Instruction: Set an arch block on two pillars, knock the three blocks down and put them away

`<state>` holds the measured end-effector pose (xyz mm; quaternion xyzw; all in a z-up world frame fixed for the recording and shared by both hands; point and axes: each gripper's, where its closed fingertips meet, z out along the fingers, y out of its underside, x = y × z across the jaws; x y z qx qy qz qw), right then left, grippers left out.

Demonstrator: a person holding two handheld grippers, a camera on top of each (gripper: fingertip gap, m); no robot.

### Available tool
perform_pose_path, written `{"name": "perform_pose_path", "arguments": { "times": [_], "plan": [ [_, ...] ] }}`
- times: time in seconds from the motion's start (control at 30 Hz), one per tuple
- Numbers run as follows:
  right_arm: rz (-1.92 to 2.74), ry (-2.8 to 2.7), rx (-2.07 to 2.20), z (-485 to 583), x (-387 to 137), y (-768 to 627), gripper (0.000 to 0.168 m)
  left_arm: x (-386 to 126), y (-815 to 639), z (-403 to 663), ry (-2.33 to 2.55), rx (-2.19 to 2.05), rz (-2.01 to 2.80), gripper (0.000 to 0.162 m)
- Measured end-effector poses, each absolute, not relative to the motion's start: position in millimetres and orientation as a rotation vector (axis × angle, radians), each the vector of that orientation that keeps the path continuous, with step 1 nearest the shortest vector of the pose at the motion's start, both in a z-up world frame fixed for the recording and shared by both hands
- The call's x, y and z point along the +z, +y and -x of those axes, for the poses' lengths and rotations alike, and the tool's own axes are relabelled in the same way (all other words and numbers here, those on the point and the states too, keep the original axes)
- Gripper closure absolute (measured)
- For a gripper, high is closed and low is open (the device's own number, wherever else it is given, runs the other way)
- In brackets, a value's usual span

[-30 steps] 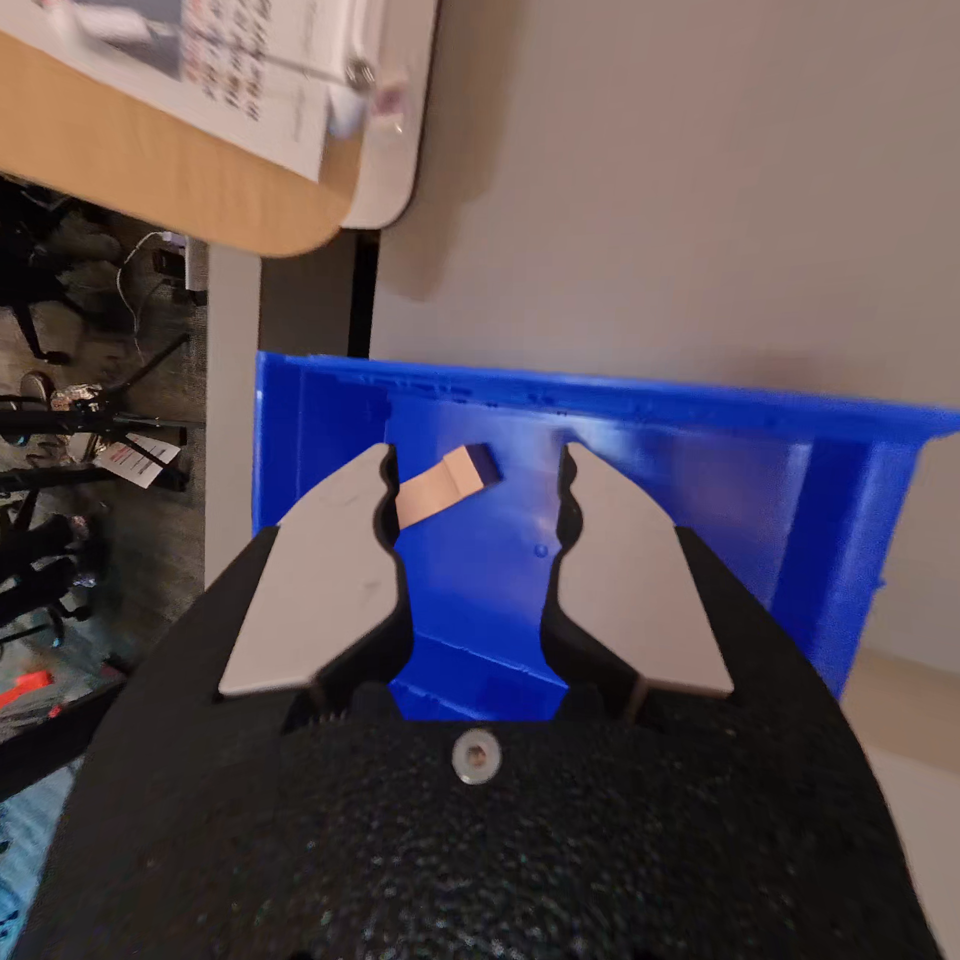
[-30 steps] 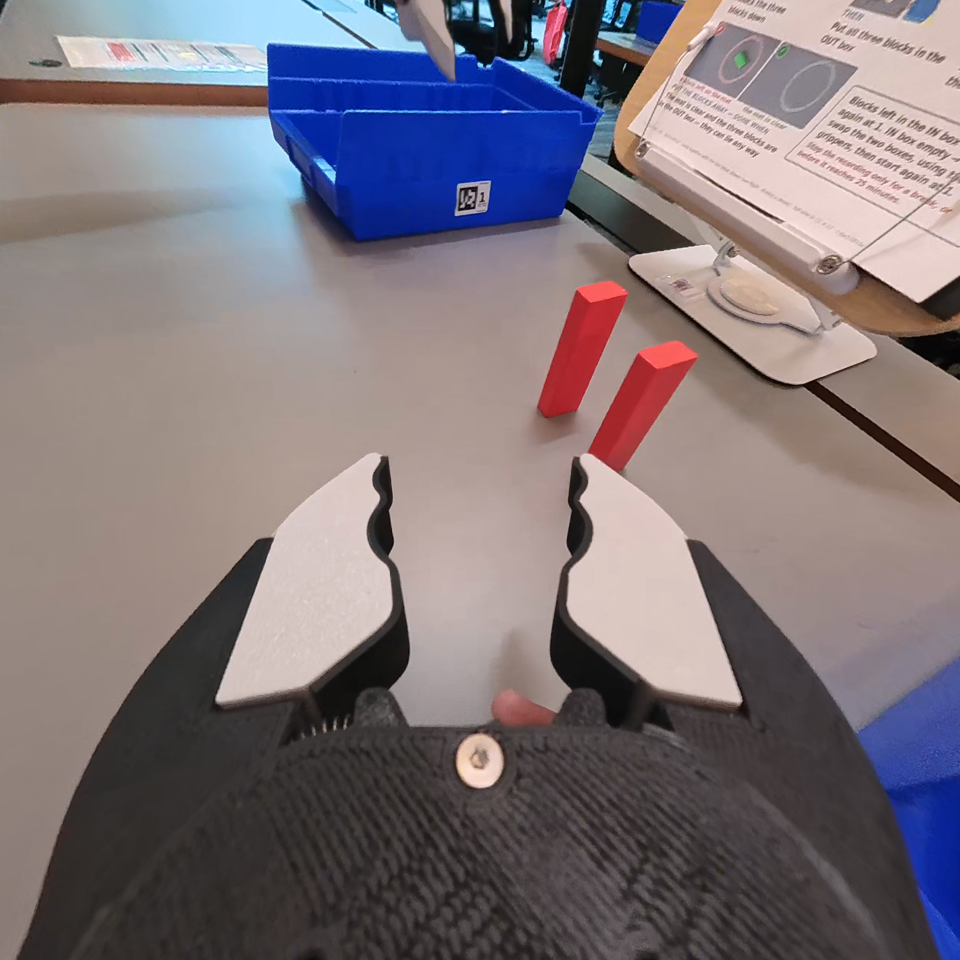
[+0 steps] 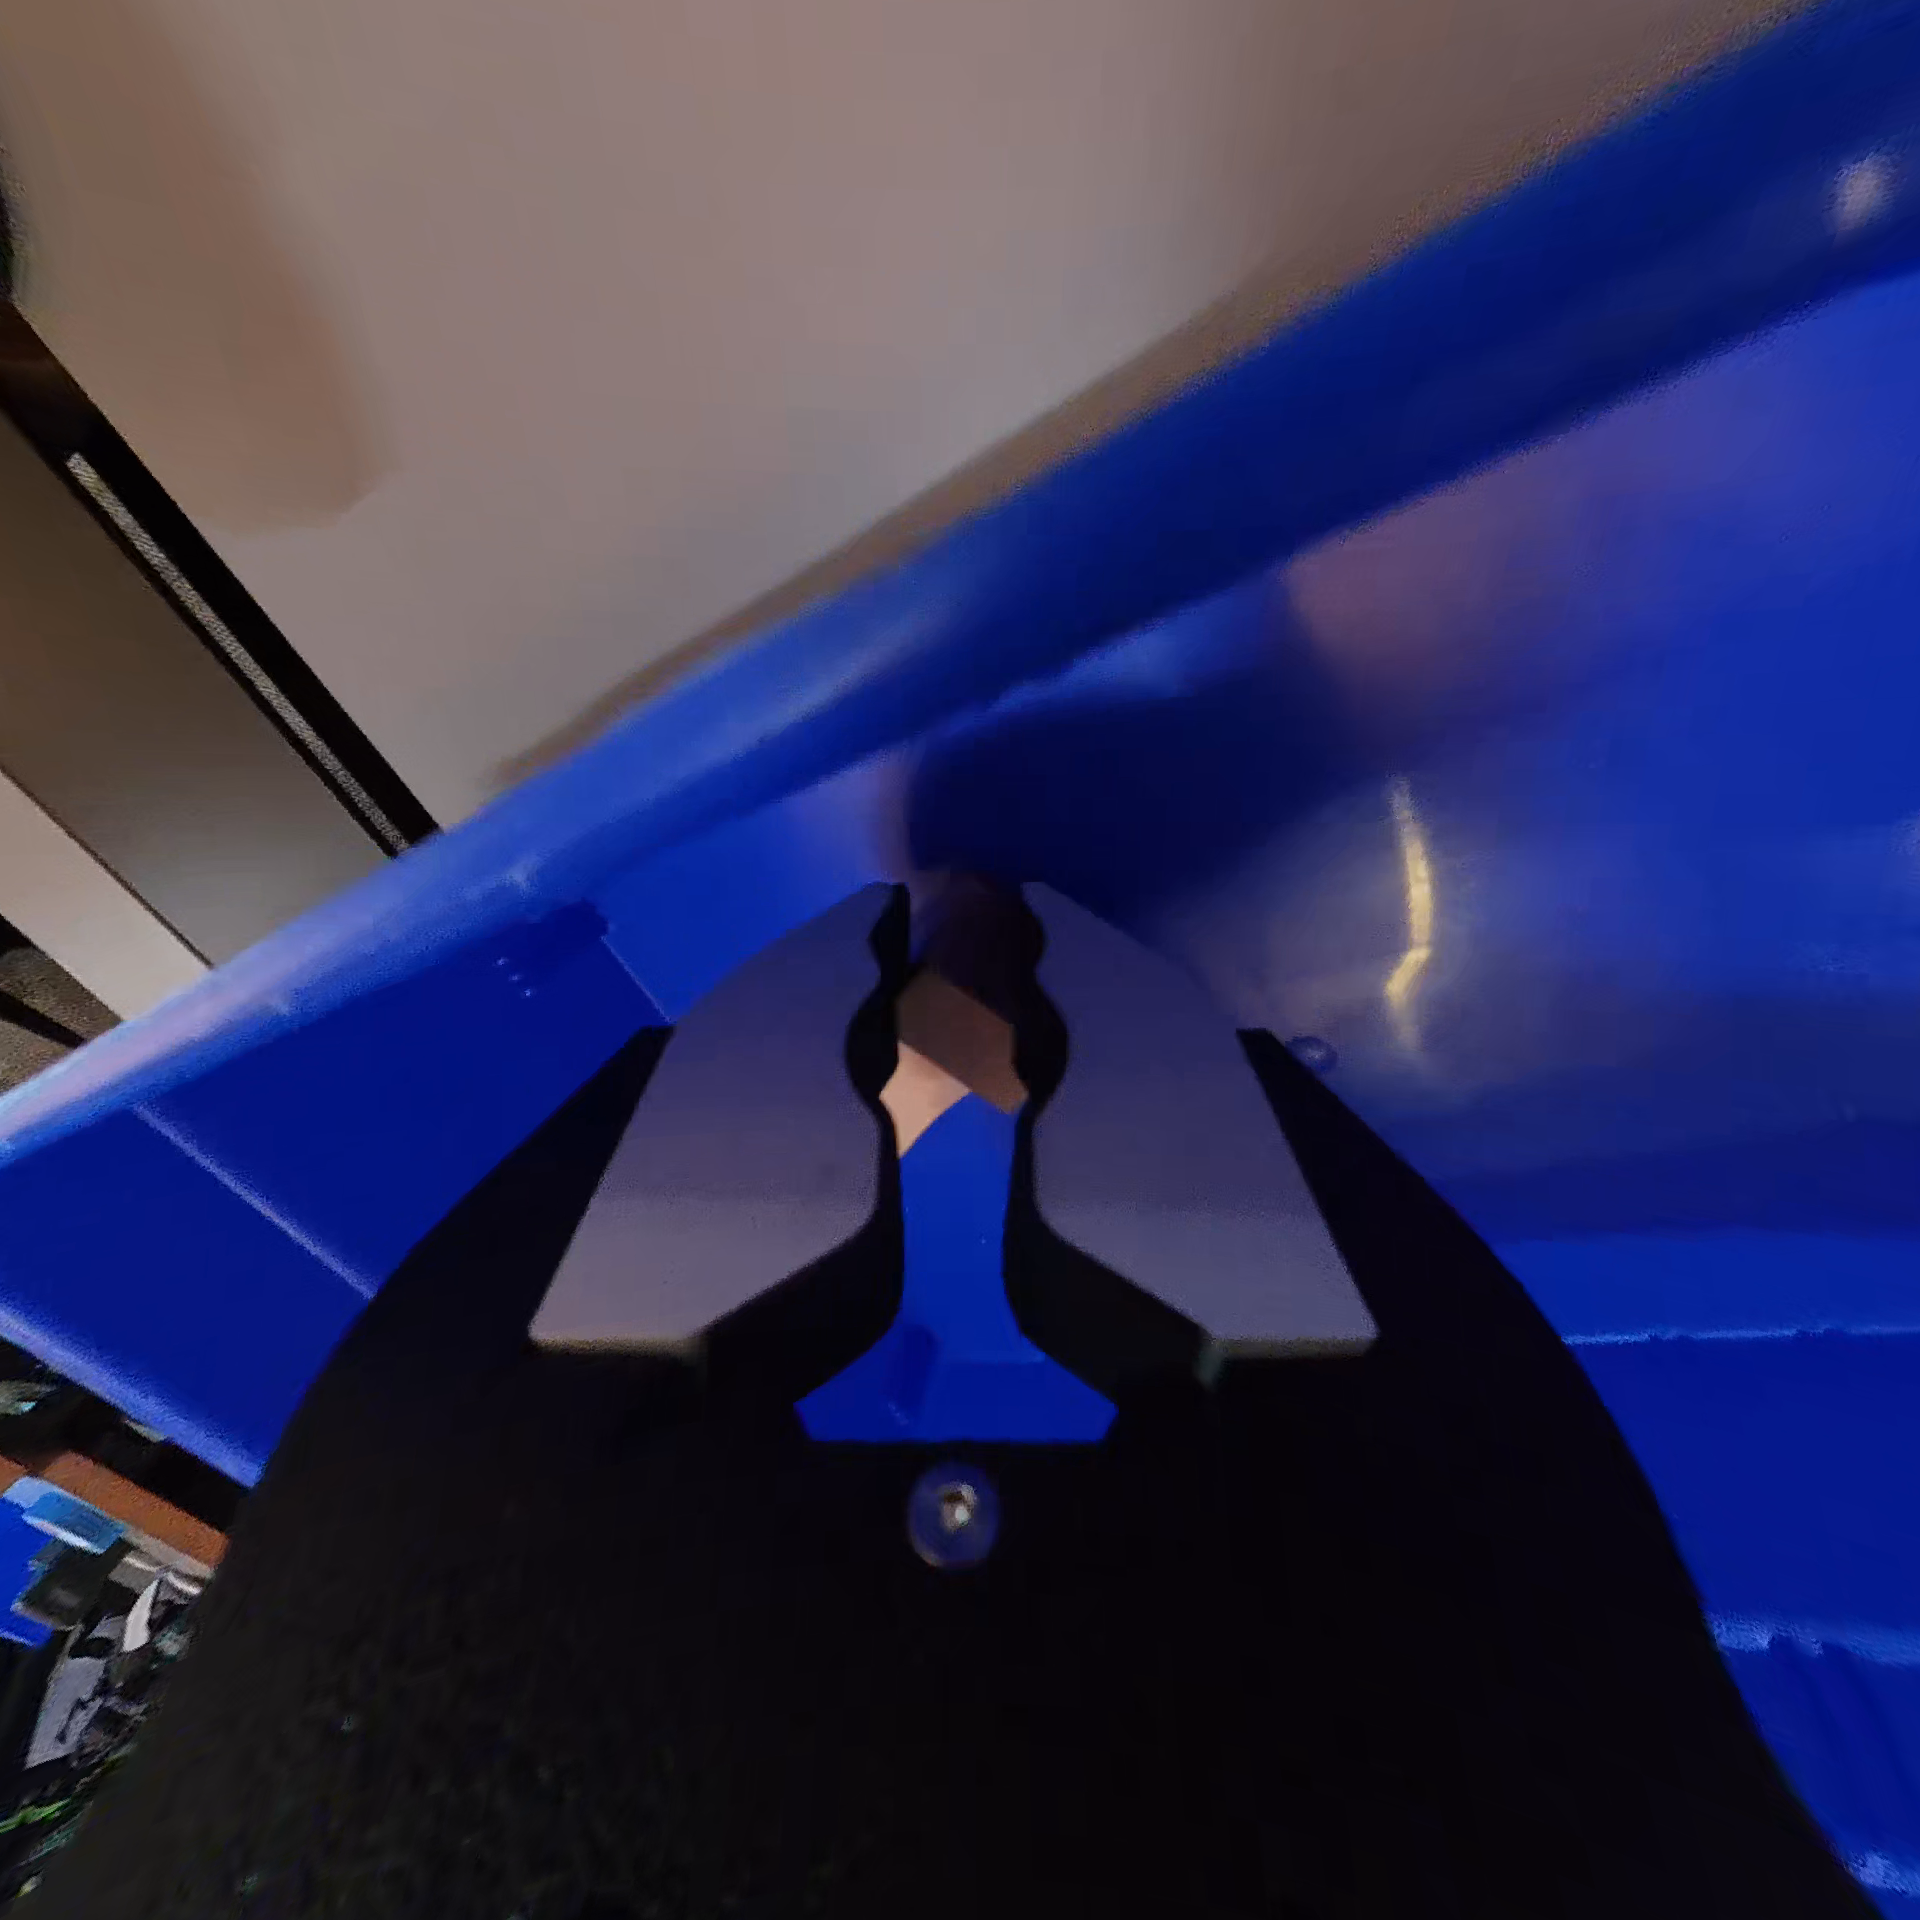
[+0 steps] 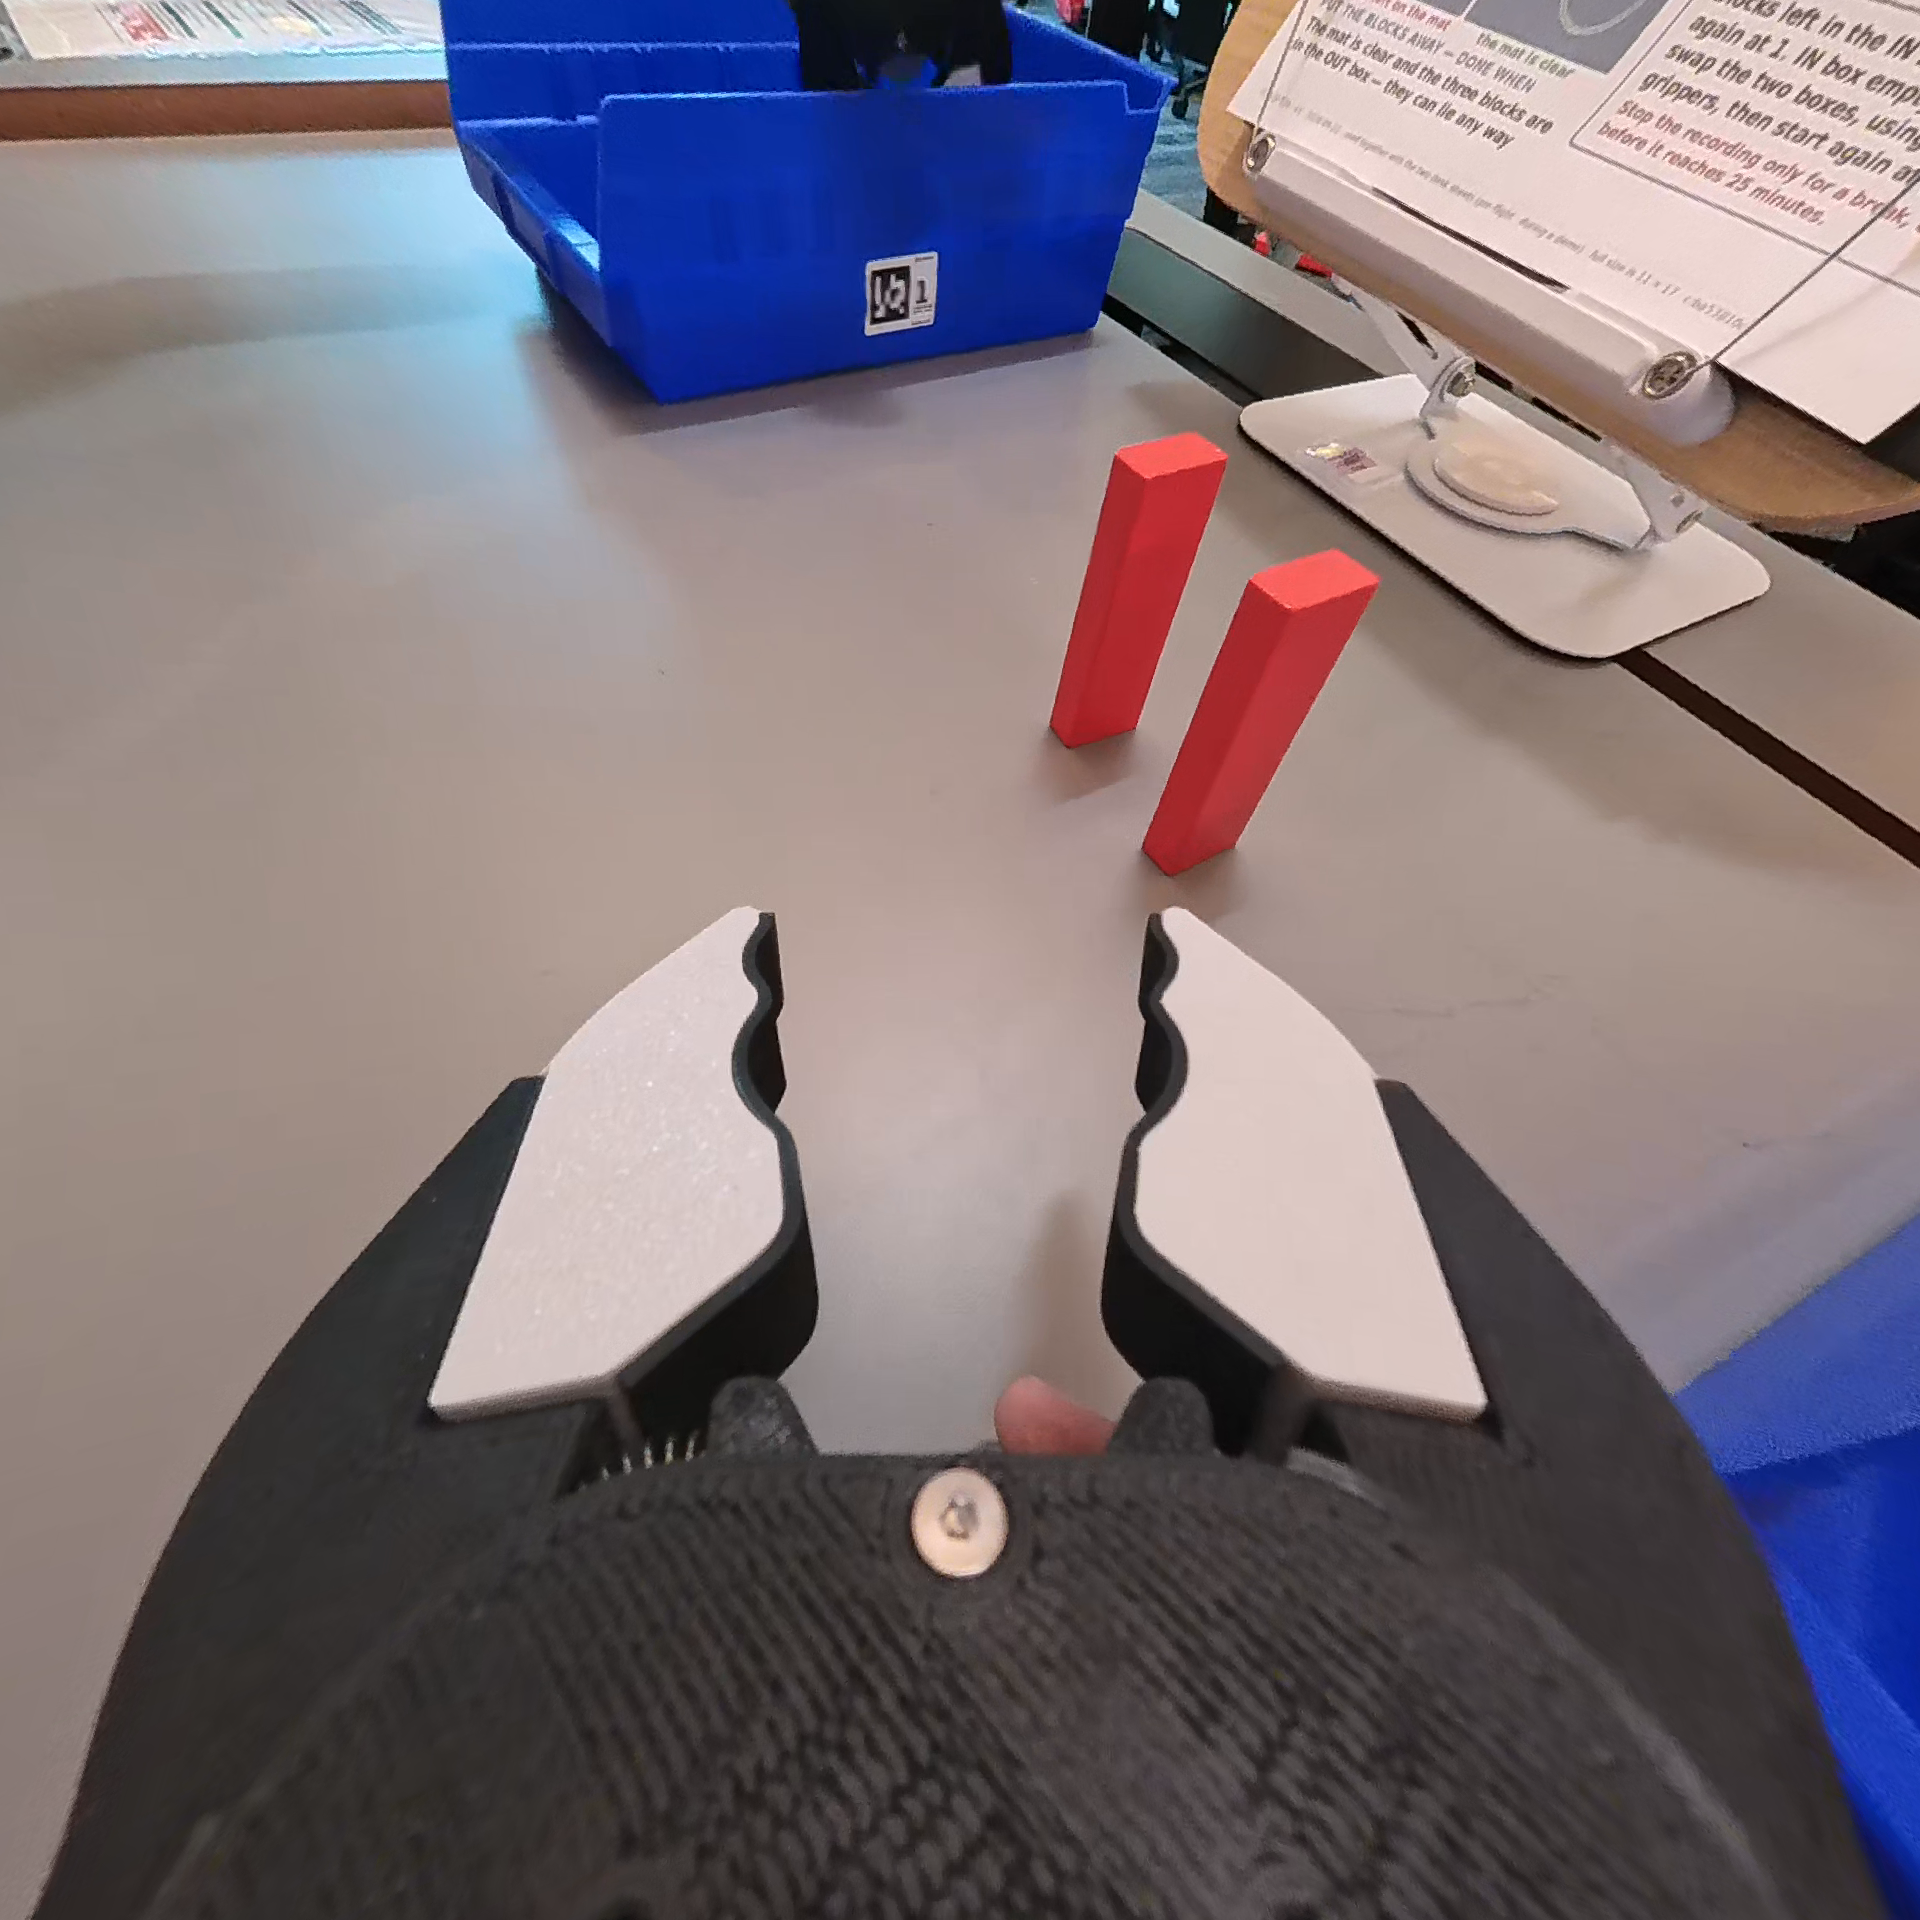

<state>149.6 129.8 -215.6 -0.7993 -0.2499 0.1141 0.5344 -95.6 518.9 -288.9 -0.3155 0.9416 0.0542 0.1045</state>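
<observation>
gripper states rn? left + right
Left tool: shut on block, inside the blue bin.
Right tool: open, empty, above the table, near two red blocks.

A wide grey table (image 4: 416,644) fills the near ground, matte and evenly lit. To the right, a dark seam (image 4: 1766,748) parts it from a second grey table. Far left, a wood-edged tabletop (image 4: 218,104) runs across. Beyond the tables, dim carpeted floor (image 3: 62,997) and dark clutter show, too blurred to identify.
</observation>
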Motion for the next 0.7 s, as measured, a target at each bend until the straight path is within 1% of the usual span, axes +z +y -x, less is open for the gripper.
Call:
{"name": "perform_pose_path", "arguments": {
  "times": [0.03, 0.07, 0.2, 0.27, 0.3, 0.37, 0.57, 0.7],
  "plan": [
    [1.899, -0.598, 0.274, -148.2, -214.7, 130.1, 0.101, -289.5, 516.5, 94.6, 2.767, 0.143, 0.938, 0.156],
    [1.893, -0.604, 0.276, -146.5, -213.7, 130.3, 0.101, -289.1, 513.7, 93.1, 2.753, 0.118, 0.945, 0.162],
    [1.896, -0.639, 0.275, -140.1, -214.1, 129.0, 0.101, -289.4, 515.7, 101.9, 2.712, 0.152, 1.064, 0.162],
    [1.9, -0.654, 0.266, -138.5, -214.9, 126.8, 0.101, -281.3, 513.5, 108.9, 2.716, 0.136, 1.088, 0.139],
    [1.899, -0.66, 0.265, -137.9, -215.2, 125.9, 0.101, -276.4, 512.7, 112.2, 2.723, 0.129, 1.094, 0.135],
    [1.904, -0.661, 0.262, -137.8, -216.2, 124.8, 0.101, -267.1, 518.2, 115.7, 2.7, 0.162, 1.116, 0.116],
    [1.913, -0.676, 0.254, -138.0, -218.5, 123.3, 0.101, -269.1, 535.5, 131.1, 2.772, 0.432, 0.921, 0.113],
    [1.927, -0.671, 0.256, -139.8, -222.4, 123.3, 0.101, -277.6, 539.2, 122.4, 2.776, 0.512, 0.749, 0.12]
  ]
}}
